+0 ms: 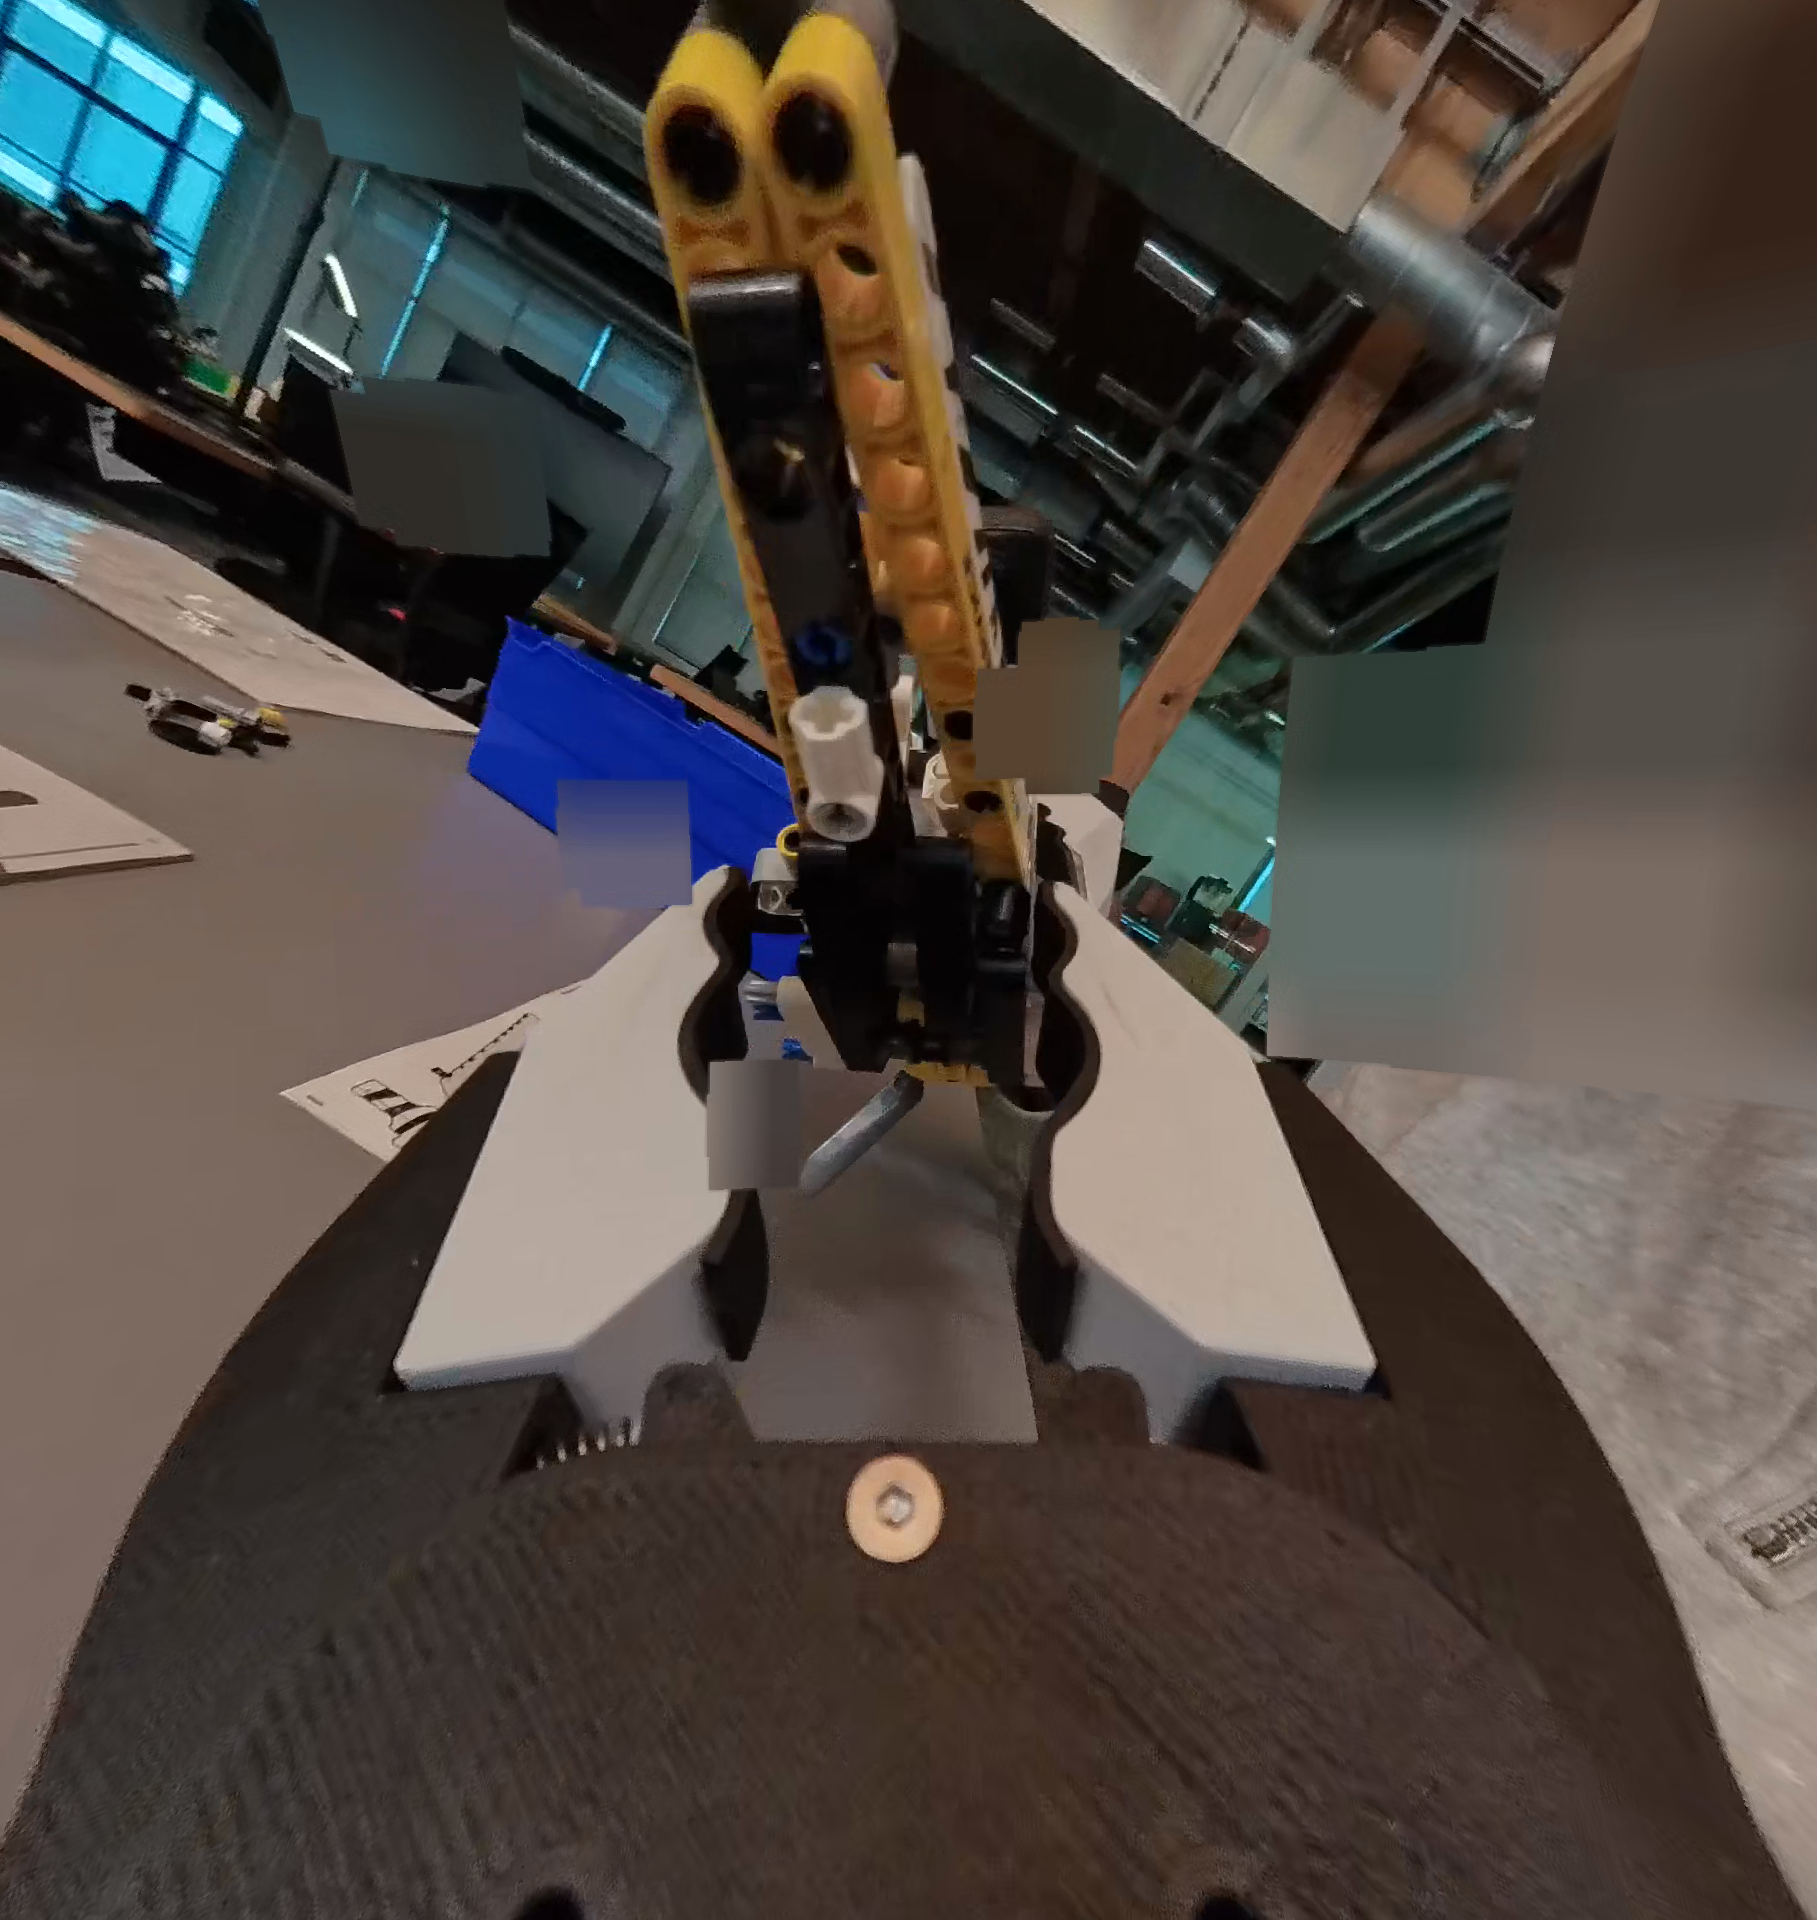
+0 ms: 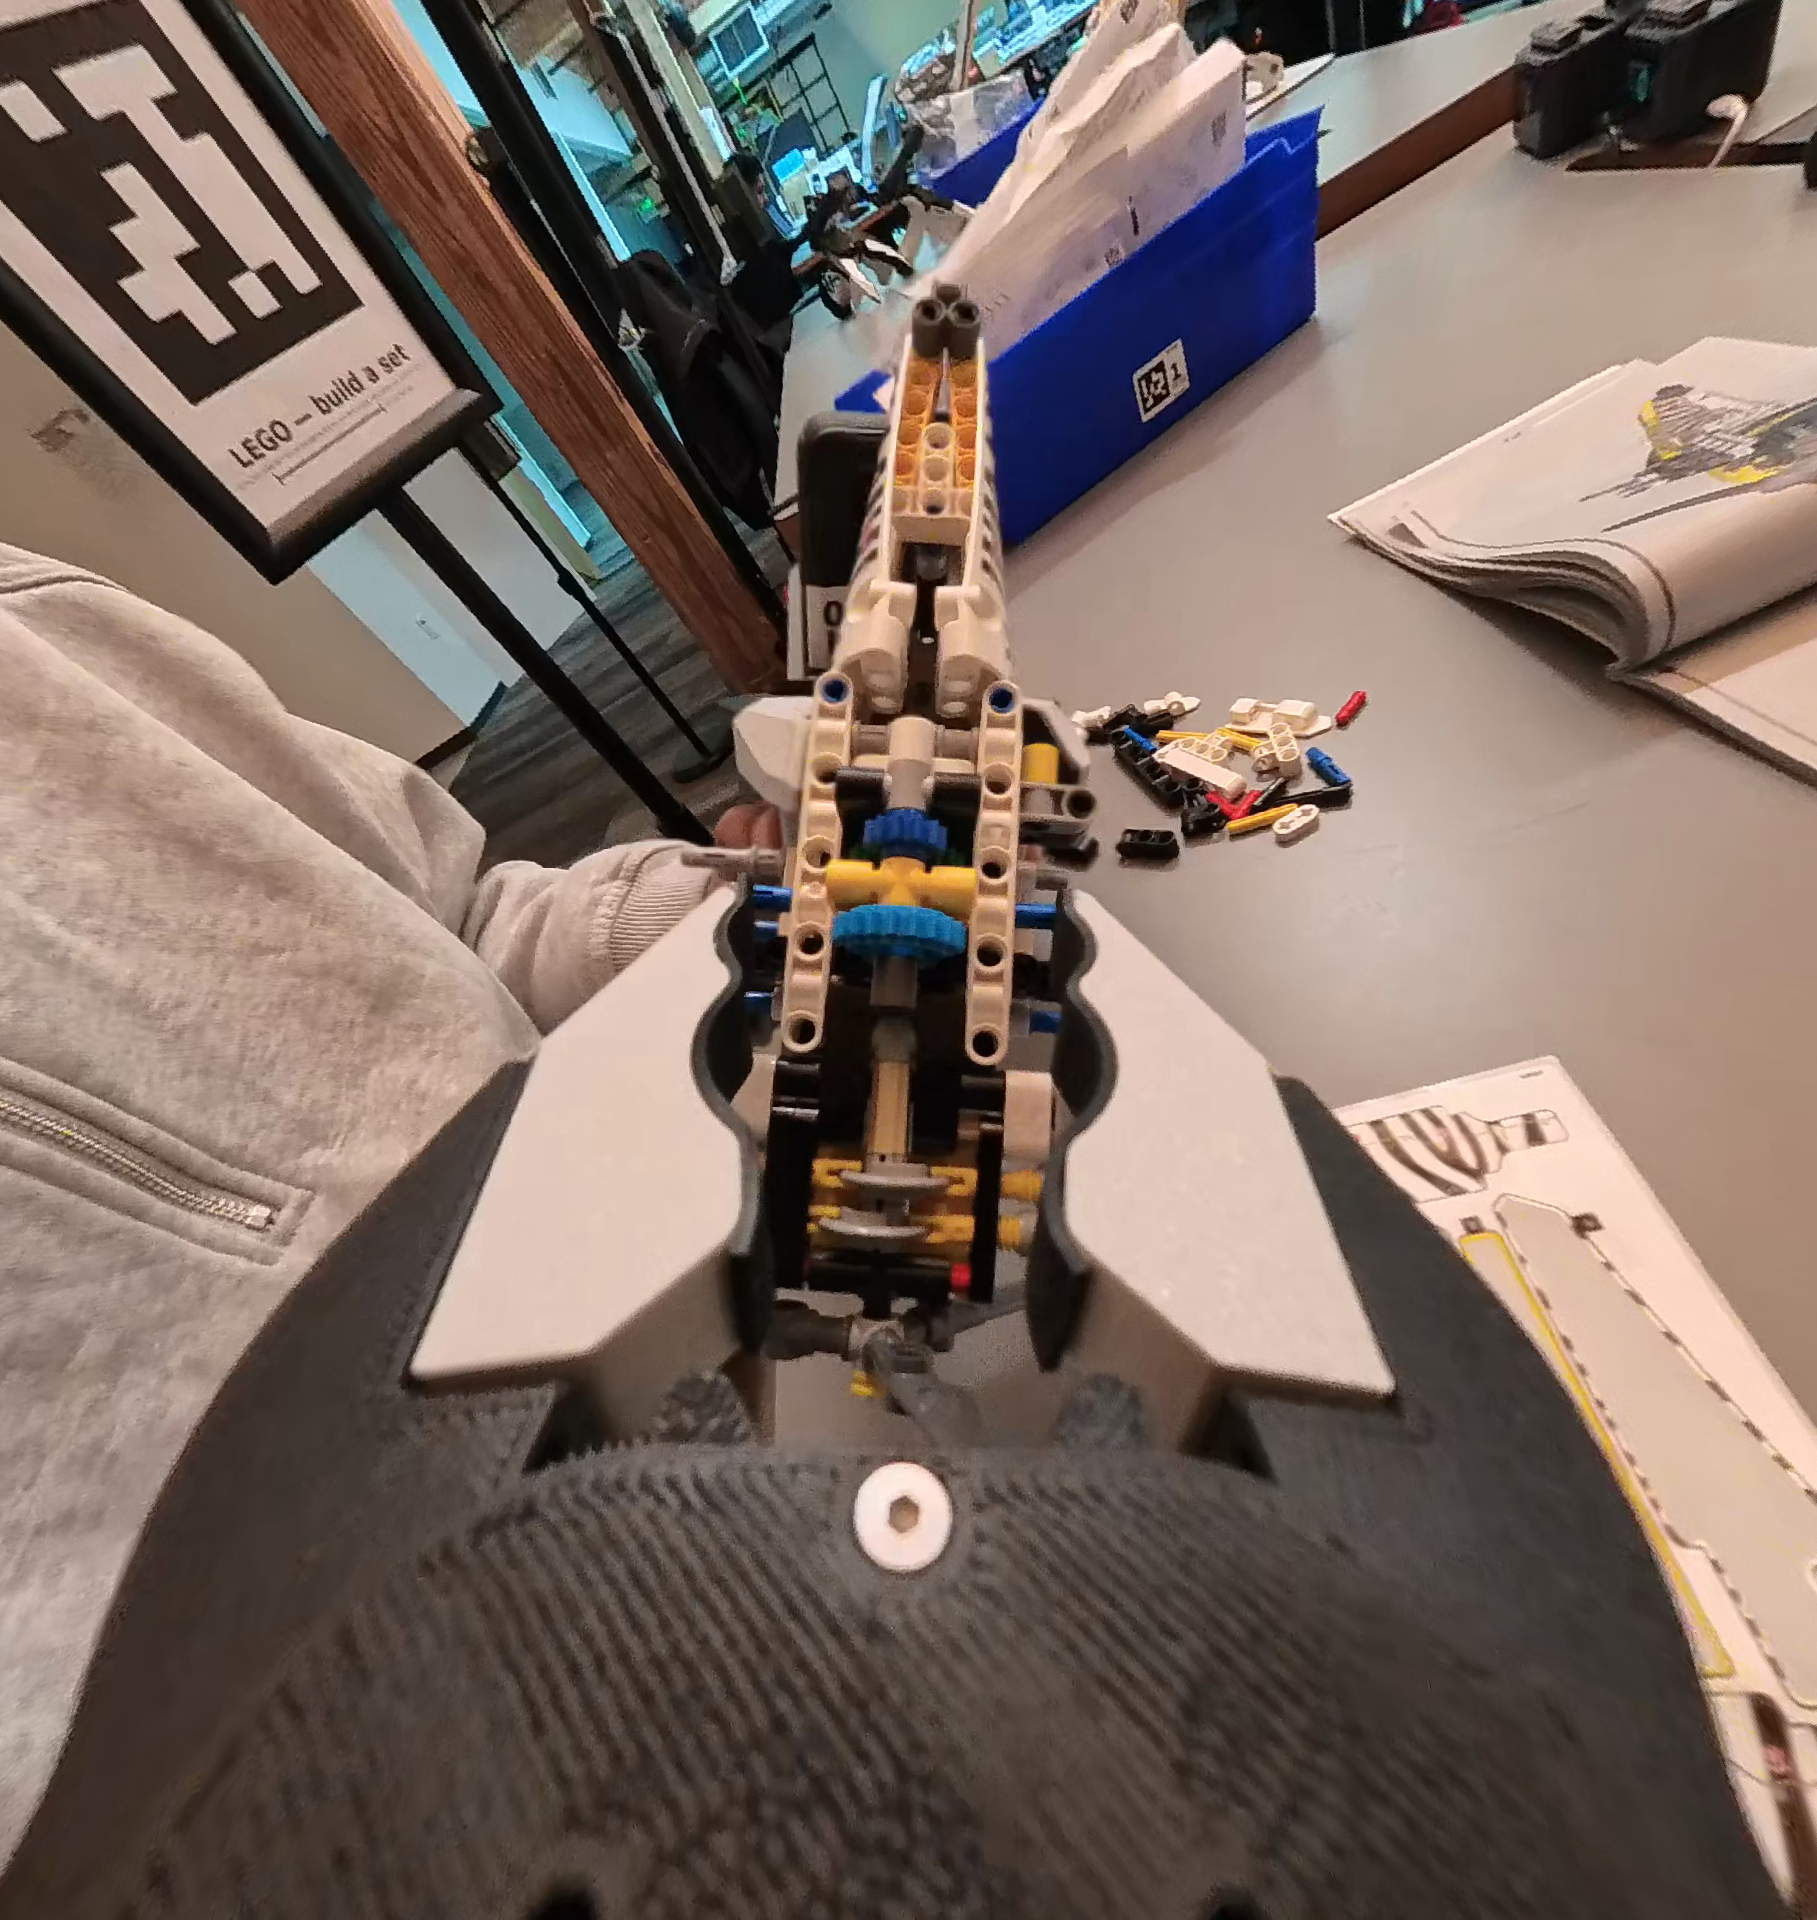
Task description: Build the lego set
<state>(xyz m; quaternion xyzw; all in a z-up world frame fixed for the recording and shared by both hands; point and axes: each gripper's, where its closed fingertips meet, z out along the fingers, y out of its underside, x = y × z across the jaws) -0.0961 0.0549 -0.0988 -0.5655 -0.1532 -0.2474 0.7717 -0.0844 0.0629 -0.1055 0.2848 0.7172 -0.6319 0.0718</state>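
The lego model (image 2: 909,883), a long assembly of white, yellow and black beams with blue gears, is held off the grey surface (image 2: 1403,935) between both tools. The right hand-held gripper (image 2: 904,1029) clamps its geared middle; the left hand-held gripper (image 1: 888,977) clamps its black end. Loose pieces (image 2: 1221,764) lie near an open instruction booklet (image 2: 1631,520) and a blue bin (image 2: 1143,416).
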